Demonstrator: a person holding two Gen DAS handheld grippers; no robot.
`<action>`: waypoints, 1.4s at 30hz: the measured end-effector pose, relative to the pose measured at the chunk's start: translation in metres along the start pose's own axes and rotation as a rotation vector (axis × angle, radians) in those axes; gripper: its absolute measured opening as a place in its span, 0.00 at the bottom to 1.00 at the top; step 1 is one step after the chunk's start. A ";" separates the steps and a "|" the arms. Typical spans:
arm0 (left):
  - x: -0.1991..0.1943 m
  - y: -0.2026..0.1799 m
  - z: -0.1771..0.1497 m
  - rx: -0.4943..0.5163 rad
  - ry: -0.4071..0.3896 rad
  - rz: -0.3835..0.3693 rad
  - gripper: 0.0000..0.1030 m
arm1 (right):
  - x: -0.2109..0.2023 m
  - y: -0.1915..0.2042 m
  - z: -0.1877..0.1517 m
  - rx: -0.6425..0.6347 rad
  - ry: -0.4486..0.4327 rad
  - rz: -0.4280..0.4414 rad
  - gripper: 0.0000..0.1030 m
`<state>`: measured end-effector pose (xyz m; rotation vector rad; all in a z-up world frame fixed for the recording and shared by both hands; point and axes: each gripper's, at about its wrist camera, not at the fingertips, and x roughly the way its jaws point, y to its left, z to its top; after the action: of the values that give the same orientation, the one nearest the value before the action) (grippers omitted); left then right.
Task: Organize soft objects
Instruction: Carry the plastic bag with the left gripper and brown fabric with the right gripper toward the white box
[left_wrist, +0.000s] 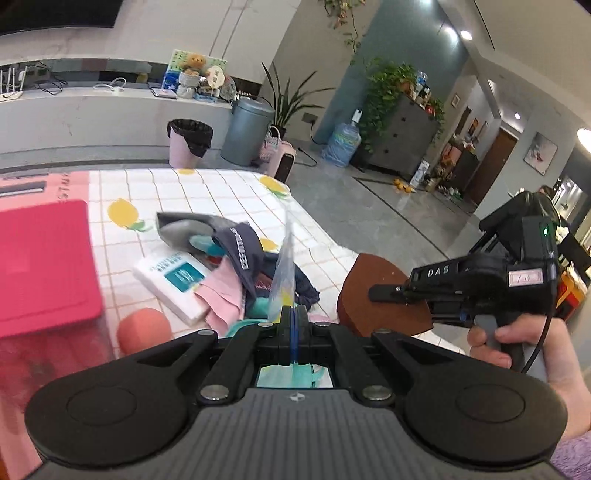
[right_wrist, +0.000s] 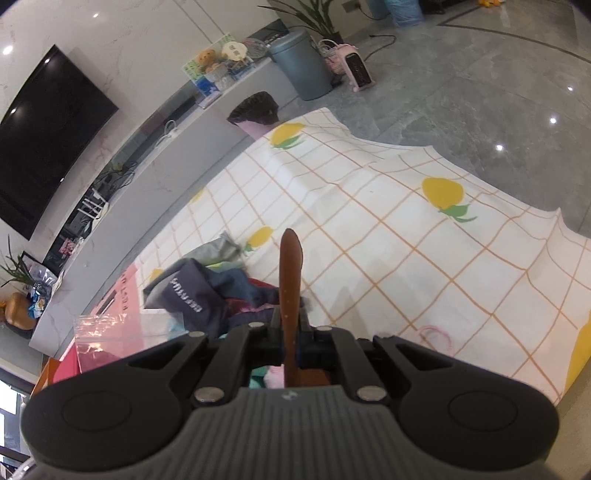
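A heap of soft clothes (left_wrist: 236, 266) in navy, grey, pink and teal lies on the lemon-print tablecloth (left_wrist: 207, 192). My left gripper (left_wrist: 294, 314) is shut on the edge of a clear plastic bag (left_wrist: 284, 266), which stands up thin above the heap. To the right, a hand holds my right gripper (left_wrist: 376, 293), shut on a flat brown piece (left_wrist: 373, 295). In the right wrist view that brown piece (right_wrist: 290, 273) sticks up edge-on from the shut right gripper (right_wrist: 290, 319), above the clothes (right_wrist: 207, 295). The clear bag (right_wrist: 103, 332) shows at the left.
A white tissue pack (left_wrist: 173, 284) lies left of the heap, with a peach round thing (left_wrist: 144, 328) in front of it. A red flat box (left_wrist: 40, 266) fills the table's left. The cloth (right_wrist: 424, 258) hangs over the right edge; bins (left_wrist: 190, 142) stand on the floor.
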<state>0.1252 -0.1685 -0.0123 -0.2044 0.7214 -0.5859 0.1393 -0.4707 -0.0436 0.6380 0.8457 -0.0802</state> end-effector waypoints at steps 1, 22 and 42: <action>-0.005 0.001 0.003 0.002 -0.007 0.003 0.00 | -0.002 0.003 0.000 -0.003 -0.004 0.006 0.02; -0.013 0.017 -0.036 0.081 0.084 0.094 0.00 | -0.022 0.052 -0.017 -0.124 -0.019 0.046 0.02; 0.037 0.031 -0.068 0.122 0.233 0.125 0.00 | -0.015 0.047 -0.016 -0.138 0.005 0.017 0.02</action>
<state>0.1151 -0.1626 -0.0956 0.0229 0.9135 -0.5377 0.1328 -0.4260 -0.0171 0.5160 0.8424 -0.0052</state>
